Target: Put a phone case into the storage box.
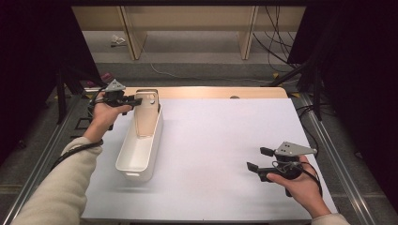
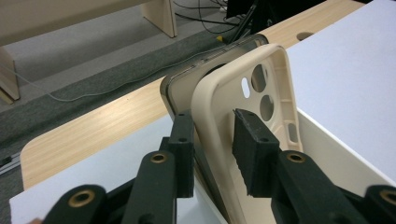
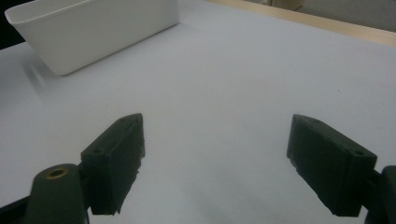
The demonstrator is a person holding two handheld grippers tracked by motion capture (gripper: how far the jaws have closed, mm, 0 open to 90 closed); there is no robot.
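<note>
Beige phone case point(image 2: 243, 107) sits between slightly parted left gripper point(image 2: 212, 140) fingers; right gripper point(image 3: 215, 163) fingers wide.

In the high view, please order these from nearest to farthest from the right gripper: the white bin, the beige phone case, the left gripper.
From the right gripper:
1. white bin, to its left on the white table top.
2. beige phone case, standing in the bin's far end.
3. left gripper, at that case's far left corner; nearly level with the case, slightly farther.

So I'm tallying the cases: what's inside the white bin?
Two phone cases lean in the white bin: a beige case in front of a clear one. The bin's floor beneath them is hidden.
</note>
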